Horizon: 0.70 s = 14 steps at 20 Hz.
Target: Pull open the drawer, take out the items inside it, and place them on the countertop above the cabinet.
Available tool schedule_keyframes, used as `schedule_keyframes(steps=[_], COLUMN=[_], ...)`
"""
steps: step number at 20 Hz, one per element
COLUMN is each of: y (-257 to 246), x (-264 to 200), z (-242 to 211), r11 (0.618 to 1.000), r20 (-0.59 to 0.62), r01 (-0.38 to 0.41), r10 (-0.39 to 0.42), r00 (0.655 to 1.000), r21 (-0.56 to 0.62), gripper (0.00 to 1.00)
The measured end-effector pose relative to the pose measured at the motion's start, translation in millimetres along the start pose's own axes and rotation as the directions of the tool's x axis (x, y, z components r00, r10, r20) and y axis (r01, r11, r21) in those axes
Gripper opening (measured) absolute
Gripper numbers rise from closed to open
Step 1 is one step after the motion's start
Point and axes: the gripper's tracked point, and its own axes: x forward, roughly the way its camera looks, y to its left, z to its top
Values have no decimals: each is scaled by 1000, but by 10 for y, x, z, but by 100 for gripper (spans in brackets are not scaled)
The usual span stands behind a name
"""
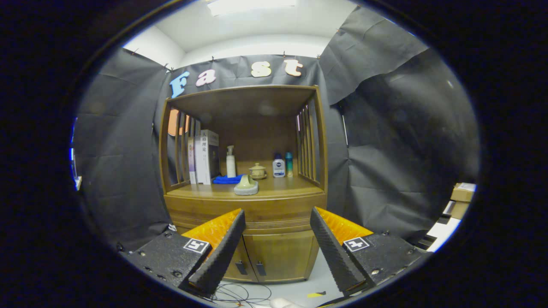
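A: How is your gripper (pixel 277 220) sitting?

B: You are holding it with the jaws spread wide and gripping nothing. It is hanging well back from the cabinet (pixel 244 188), touching none of it.

A: Where is the drawer (pixel 246 212)?

B: It is lying straight beyond the jaws, in the gap between your fingertips, and it is looking closed. Whatever it holds is staying hidden from you.

A: And the countertop (pixel 274 189)?

B: It is running just above the drawer, farther off than the fingertips. A pale lidded dish (pixel 246 185) is sitting near its front lip. Behind it you are seeing books (pixel 204 156), a blue cloth (pixel 227 179), a white pump bottle (pixel 230 161), a small lidded pot (pixel 257 171) and two small bottles (pixel 283 165).

A: Below the drawer?

B: Two cabinet doors (pixel 270 256) are showing between your fingers, with cables (pixel 244 293) trailing on the floor beneath.
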Motion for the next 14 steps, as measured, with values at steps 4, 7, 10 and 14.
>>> schedule_keyframes(steps=[4, 7, 10, 14], y=[-34, -14, 5, -5], x=[-105, -147, -172, -173], z=[-72, -36, 8, -5], r11=[1000, 999, 999, 999], r20=[-19, -16, -10, -23], r01=[-12, -25, -32, -34], r10=[12, 24, 32, 34], r00=[1000, 1000, 999, 999], r21=[19, -23, -18, -10], gripper=[99, 99, 99, 99])
